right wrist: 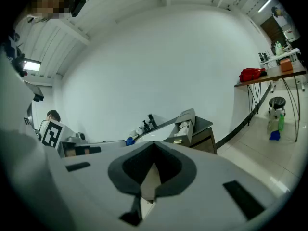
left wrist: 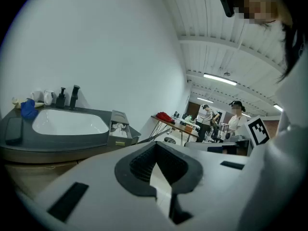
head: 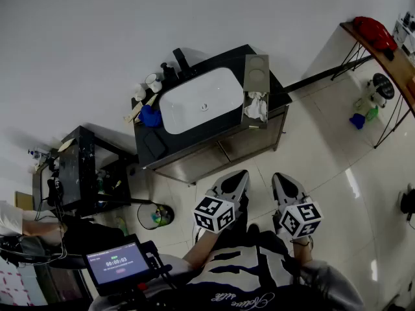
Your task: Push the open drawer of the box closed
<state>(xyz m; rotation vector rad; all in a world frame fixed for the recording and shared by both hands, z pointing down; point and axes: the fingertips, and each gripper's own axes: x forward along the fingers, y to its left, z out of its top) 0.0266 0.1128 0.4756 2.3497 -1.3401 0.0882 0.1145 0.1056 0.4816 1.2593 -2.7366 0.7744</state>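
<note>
A grey box (head: 255,75) stands on the right end of the dark sink counter (head: 148,149). Its drawer (head: 255,109) is pulled out toward me and holds white crumpled cloth. The left gripper view shows the box (left wrist: 118,127) to the right of the basin, and in the right gripper view the box (right wrist: 187,123) lies ahead with its drawer open. My left gripper (head: 238,177) and right gripper (head: 281,180) hang side by side over the floor, well short of the counter. Both are shut with nothing held, the left gripper (left wrist: 156,170) and right gripper (right wrist: 153,171) alike.
A white basin (head: 201,102) fills the counter, with a black faucet (head: 182,63), cups (head: 153,81) and a blue cloth (head: 150,116) at its left. A black cart (head: 74,167) and a bin (head: 155,215) stand left. A table with a red bag (head: 374,31) is right.
</note>
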